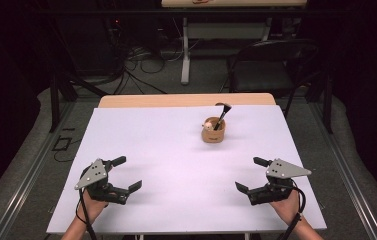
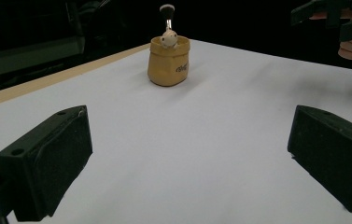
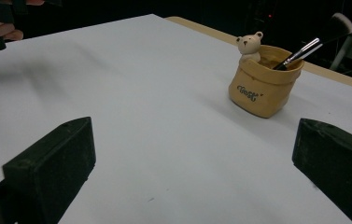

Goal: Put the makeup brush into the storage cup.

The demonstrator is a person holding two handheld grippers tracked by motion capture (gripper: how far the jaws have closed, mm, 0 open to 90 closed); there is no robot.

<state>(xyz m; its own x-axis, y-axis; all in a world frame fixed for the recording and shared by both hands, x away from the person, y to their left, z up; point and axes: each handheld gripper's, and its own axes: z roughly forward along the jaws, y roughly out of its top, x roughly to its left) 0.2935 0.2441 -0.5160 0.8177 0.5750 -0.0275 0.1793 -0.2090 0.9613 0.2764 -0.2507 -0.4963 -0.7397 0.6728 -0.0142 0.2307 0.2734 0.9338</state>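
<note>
Start pose: left tongs (image 1: pixel 124 173) and right tongs (image 1: pixel 252 174) rest near bench (image 1: pixel 141 135) edge, both spread apart, empty. Makeup brush (image 1: pixel 222 116) stands tilted in bear-decorated holder (image 1: pixel 213 131), far centre-right. Next move likely: right tongs reach for the brush handle.

i count two grippers in my hands, the left gripper (image 1: pixel 126 174) and the right gripper (image 1: pixel 252 175), each with two black jaws spread wide. on the table (image 1: pixel 156 145) i see one tan pot (image 1: pixel 213 131), one small bear figure (image 1: pixel 208 125) at its rim, and one brush (image 1: pixel 222 114) leaning inside it. behind the table stands one dark chair (image 1: pixel 271 62).
</note>
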